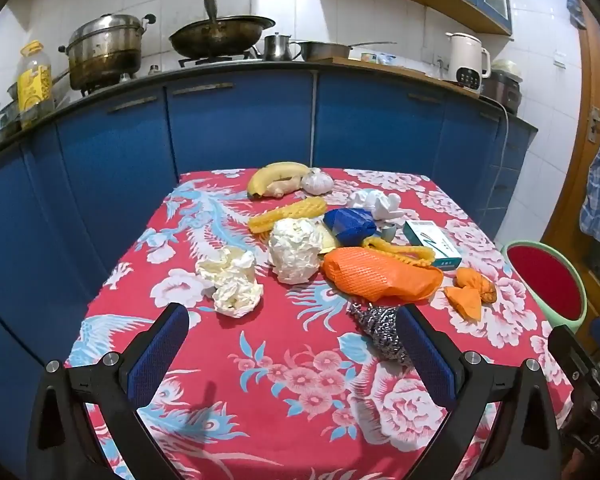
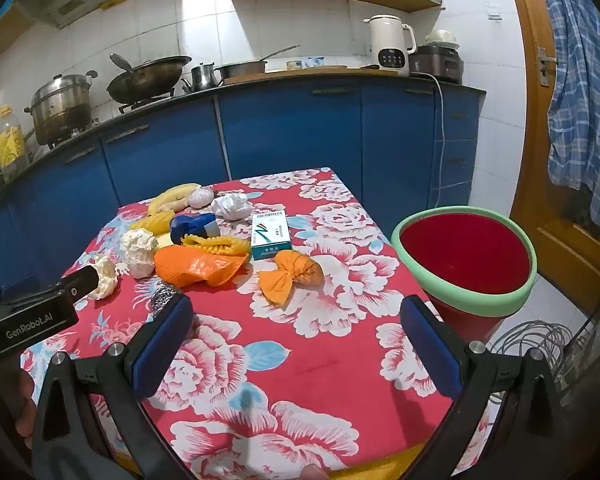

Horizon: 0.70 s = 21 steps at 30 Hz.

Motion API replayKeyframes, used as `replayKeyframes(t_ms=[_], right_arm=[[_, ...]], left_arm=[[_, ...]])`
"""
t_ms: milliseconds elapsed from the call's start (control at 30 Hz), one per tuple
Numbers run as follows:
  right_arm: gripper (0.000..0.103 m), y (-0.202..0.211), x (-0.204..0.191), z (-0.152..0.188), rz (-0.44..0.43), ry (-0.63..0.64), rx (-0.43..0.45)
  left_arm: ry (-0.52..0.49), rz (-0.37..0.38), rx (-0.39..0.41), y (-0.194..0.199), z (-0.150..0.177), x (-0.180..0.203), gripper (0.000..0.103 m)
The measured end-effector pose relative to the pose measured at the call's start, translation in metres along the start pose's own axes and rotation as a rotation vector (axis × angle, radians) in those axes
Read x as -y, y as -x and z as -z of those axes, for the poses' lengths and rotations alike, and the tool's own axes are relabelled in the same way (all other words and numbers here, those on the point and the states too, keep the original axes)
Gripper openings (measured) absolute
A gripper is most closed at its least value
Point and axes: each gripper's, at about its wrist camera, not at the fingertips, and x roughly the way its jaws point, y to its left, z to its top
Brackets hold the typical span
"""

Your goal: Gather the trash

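Note:
Trash lies in a heap on the red flowered tablecloth [image 1: 284, 364]: crumpled white paper [image 1: 234, 282], a white paper ball [image 1: 296, 252], an orange plastic bag [image 1: 380, 276], a small orange wrapper [image 2: 292, 276], yellow foam netting [image 1: 288, 214], a blue net [image 1: 350, 226], a teal-and-white box [image 2: 270, 234] and a metal scourer [image 1: 380, 330]. My left gripper [image 1: 294, 354] hovers open over the near half of the table, its right finger in front of the scourer. The right gripper [image 2: 296, 348] is open too, over bare cloth short of the orange wrapper. A red bin with a green rim [image 2: 466, 262] stands beside the table's right edge.
A banana [image 1: 276, 178] and a garlic bulb [image 1: 318, 182] lie at the far edge of the table. Blue cabinets [image 1: 240, 128] run behind it, with pots, a wok and a kettle [image 2: 392, 42] on the counter. Coiled cable [image 2: 540, 344] lies on the floor at the right.

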Motion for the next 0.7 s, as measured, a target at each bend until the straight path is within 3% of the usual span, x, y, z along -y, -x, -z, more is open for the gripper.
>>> replayKeyframes(t_ms=[700], right_arm=[[0.102, -0.0038, 0.0005, 0.0012, -0.002, 0.001, -0.016]], left_arm=[[0.031, -0.005, -0.010, -0.0033, 0.0020, -0.0090, 0.103]])
